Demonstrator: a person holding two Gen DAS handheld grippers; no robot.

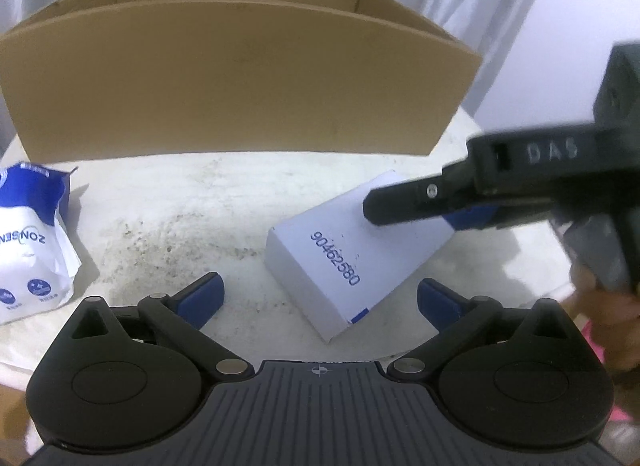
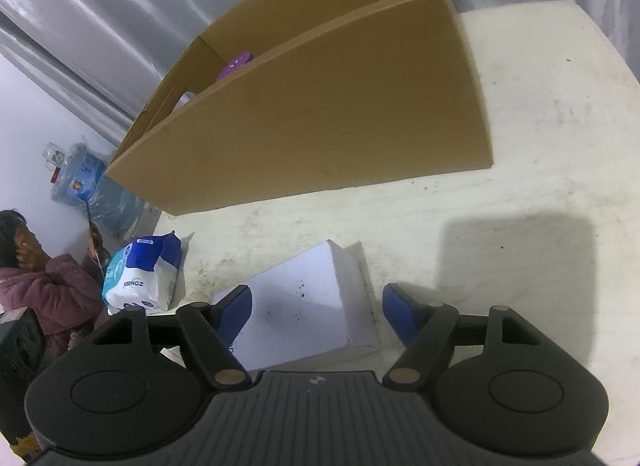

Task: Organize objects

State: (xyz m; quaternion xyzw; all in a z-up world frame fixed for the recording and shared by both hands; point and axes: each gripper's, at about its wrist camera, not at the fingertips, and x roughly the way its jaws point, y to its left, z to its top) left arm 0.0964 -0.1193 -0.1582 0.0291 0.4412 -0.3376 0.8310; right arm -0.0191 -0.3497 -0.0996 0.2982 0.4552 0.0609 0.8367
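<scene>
A white box [image 1: 352, 262] printed 90462580 lies flat on the white table [image 1: 180, 201]. My left gripper [image 1: 320, 298] is open, just short of the box's near corner. My right gripper [image 2: 316, 306] is open with its fingers on either side of the same white box [image 2: 296, 302], not touching it; it also shows in the left wrist view [image 1: 424, 205], coming in from the right over the box's far end. A blue and white tissue pack [image 1: 32, 242] lies at the left, also in the right wrist view [image 2: 144, 274].
A large open cardboard box [image 1: 240, 77] stands at the back of the table, holding a purple item [image 2: 236, 63]. A person in a maroon jacket [image 2: 48, 290] sits beyond the table's left edge, near blue bags [image 2: 88, 181].
</scene>
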